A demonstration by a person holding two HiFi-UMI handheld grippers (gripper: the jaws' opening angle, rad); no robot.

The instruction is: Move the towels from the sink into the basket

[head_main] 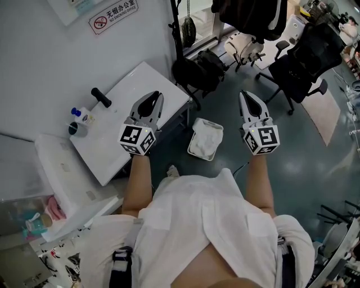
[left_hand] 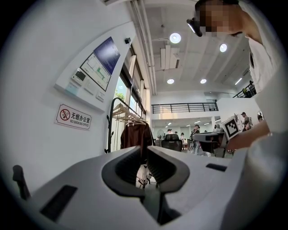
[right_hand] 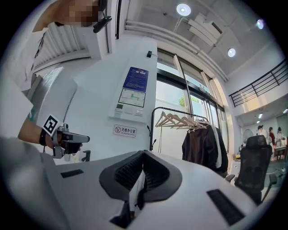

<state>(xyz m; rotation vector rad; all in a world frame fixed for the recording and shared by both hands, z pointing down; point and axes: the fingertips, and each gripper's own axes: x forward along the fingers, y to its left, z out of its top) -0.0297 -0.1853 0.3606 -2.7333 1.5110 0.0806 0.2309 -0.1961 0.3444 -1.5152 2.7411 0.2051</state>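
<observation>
- One white worktop (head_main: pixel 112 154) lies well to the left of the basket, set against the wall. A small bottle (head_main: pixel 83 116) with a blue cap stands at the worktop's far left side, and a black handle (head_main: pixel 101 97) sits just beside the bottle.
- On the wall beyond the worktop, up and left of the basket, hangs a no-smoking sign (head_main: pixel 112 16).
- Nearer the basket but still on its left, the left claw (head_main: pixel 156 97) hovers over the worktop's right edge and points level. Its jaws meet at the tips with nothing between them.
- The basket (head_main: pixel 192 149) is white and sits on the grey floor (head_main: pixel 304 169), just right of the worktop's corner, below and between the two claws.
- White towels (head_main: pixel 207 138) lie crumpled inside the basket, and neither claw touches them.
- Right of the basket, the right claw (head_main: pixel 246 97) is held level above the floor. Its jaws are pressed fully together and hold nothing.
- Further right of the basket, a black office chair (head_main: pixel 306 56) stands on the floor, well apart from it.
</observation>
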